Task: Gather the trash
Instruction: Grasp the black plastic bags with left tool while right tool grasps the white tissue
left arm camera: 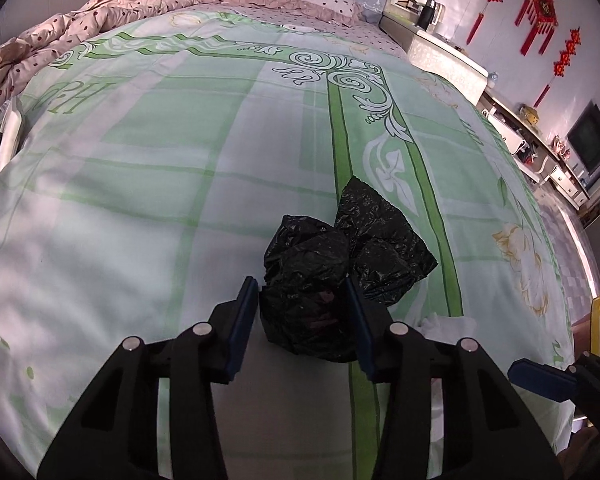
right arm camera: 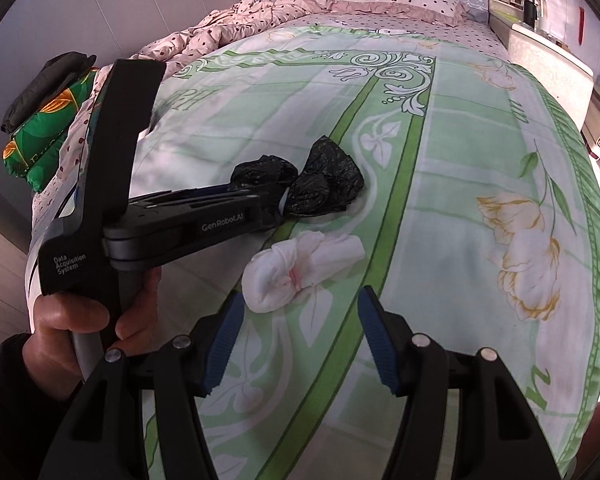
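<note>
**Left gripper around black bag, tissue wad not yet picked up**

Left gripper (left arm camera: 302, 304): fingers spread, one on each side of the near lobe of the crumpled black bag (left arm camera: 340, 264). The pads look close to or just touching the plastic; cannot tell whether they press on it. From the right wrist view the same gripper (right arm camera: 278, 200) reaches the bag (right arm camera: 312, 188) from 9 o'clock.

Right gripper (right arm camera: 298, 320): fingers spread, nothing between them, hovering above the bedspread (right arm camera: 460, 140). White tissue wad (right arm camera: 296, 264), with a faint pink stain, lies just beyond the fingertips toward 11 o'clock, near the bag but apart from it.

Both pieces of trash lie on the bed, toward its foot end.

Risks, as judged:
- Bag is loose, thin film. Closing on one lobe may catch only a fold, and the rest could sag or slip free on lifting.
- Soft bedding gives under pressure, so a low approach may pinch the bedspread along with the bag.
- Tissue is off-centre to the left finger. Closing from here would likely nudge it aside instead of gripping it.
- The two grippers work close together, so a collision is possible.
</note>
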Tool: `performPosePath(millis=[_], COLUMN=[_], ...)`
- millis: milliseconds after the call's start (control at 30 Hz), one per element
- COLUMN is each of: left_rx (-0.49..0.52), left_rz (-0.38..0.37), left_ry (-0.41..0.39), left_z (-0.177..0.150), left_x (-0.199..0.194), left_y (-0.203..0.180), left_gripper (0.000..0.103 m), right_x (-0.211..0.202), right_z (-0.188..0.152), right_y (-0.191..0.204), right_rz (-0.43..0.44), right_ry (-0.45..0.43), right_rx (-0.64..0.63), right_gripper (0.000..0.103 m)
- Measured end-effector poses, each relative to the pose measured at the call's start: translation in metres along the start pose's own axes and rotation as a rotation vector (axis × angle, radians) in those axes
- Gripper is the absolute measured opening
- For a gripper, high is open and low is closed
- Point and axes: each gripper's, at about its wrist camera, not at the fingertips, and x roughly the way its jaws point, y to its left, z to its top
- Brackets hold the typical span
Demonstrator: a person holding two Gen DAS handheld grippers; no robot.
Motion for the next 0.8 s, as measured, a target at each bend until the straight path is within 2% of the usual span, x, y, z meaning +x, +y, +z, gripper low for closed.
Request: performPosePath(millis=[400, 467, 500, 567, 733, 800], left_rx=[-0.016, -0.026, -0.029, -0.027, -0.020, -0.010], left_rz=[-0.074, -0.085, -0.089, -0.091, -0.080, -0.068], left_ry=[-0.016, -0.015, -0.016, -0.018, -0.031, -0.036], left_z=[0.004, 0.004, 0.004, 0.003, 0.004, 0.004], left_x=[0.007, 0.008, 0.008, 0.008, 0.005, 0.002], left_y=[0.014, 0.016, 0.017, 0.017, 0.014, 0.011], left_gripper=[0.028, 0.028, 0.027, 0.027, 0.023, 0.022], right_x=[0.038, 0.044, 0.047, 0.049, 0.046, 0.040], right_z=[0.010, 0.011, 0.012, 0.013, 0.014, 0.013], right_y=[0.012, 0.011, 0.010, 0.006, 0.002, -0.001], right_rz=[-0.013, -0.024, -0.025, -0.015, -0.011, -0.007], right_ry=[0.021, 0.025, 0.026, 0.027, 0.019, 0.010], right_rx=[-0.027, -0.027, -0.019, -0.003, 0.008, 0.018], right_gripper=[0.056, 0.053, 0.047, 0.046, 0.032, 0.030])
